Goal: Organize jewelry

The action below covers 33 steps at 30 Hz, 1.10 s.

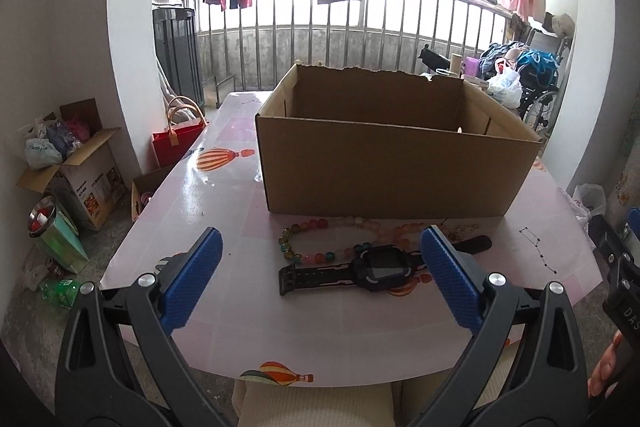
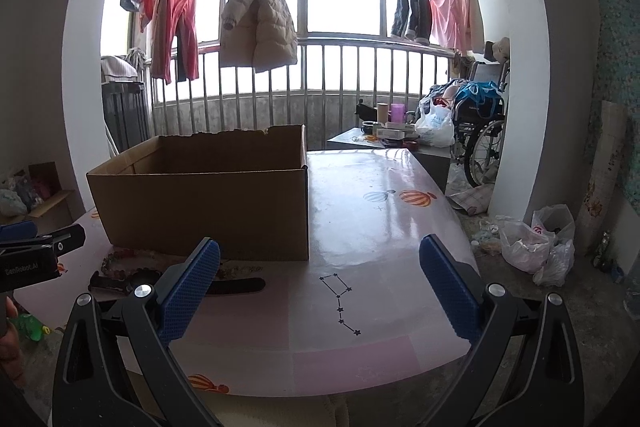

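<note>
An open cardboard box [image 1: 384, 163] stands on the pink table [image 1: 224, 211]. In front of it lie a multicoloured bead necklace [image 1: 320, 239] and a black smartwatch [image 1: 380, 267]. My left gripper [image 1: 320, 255] hangs open just in front of the watch, nothing between its blue pads. In the right wrist view the box [image 2: 200, 203] is at the left, with the beads [image 2: 120, 259] and the watch strap [image 2: 236, 285] partly hidden behind my left finger. My right gripper [image 2: 320, 259] is open over bare table to the right of the jewelry.
Floor clutter to the left includes cardboard boxes [image 1: 80, 171], a red bag [image 1: 176, 143] and a green bottle [image 1: 60, 291]. Plastic bags [image 2: 536, 243] and a wheelchair [image 2: 480, 131] stand to the right. A railing [image 2: 320, 75] with hanging clothes is behind the table.
</note>
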Available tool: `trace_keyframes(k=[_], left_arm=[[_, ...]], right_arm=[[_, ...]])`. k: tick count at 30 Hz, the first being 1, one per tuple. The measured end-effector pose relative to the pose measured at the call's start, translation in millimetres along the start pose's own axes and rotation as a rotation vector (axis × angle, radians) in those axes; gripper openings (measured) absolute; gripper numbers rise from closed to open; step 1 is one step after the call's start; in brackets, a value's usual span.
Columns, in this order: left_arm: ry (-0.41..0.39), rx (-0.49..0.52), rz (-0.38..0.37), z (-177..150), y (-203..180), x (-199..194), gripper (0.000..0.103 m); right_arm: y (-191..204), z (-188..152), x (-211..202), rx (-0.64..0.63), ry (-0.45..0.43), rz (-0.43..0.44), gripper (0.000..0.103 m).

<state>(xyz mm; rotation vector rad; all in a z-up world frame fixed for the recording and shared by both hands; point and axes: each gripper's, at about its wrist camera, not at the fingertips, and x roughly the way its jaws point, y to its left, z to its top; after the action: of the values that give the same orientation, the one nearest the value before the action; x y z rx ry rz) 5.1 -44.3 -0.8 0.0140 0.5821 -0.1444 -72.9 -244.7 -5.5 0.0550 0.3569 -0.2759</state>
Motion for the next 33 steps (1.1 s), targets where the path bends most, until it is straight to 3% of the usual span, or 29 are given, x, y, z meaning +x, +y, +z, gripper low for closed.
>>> trace_keyframes(k=[33], left_arm=[[0.012, -0.007, 0.012, -6, 1, -8, 0.096]], right_arm=[[0, 1, -11, -0.006, 0.012, -0.009, 0.098]])
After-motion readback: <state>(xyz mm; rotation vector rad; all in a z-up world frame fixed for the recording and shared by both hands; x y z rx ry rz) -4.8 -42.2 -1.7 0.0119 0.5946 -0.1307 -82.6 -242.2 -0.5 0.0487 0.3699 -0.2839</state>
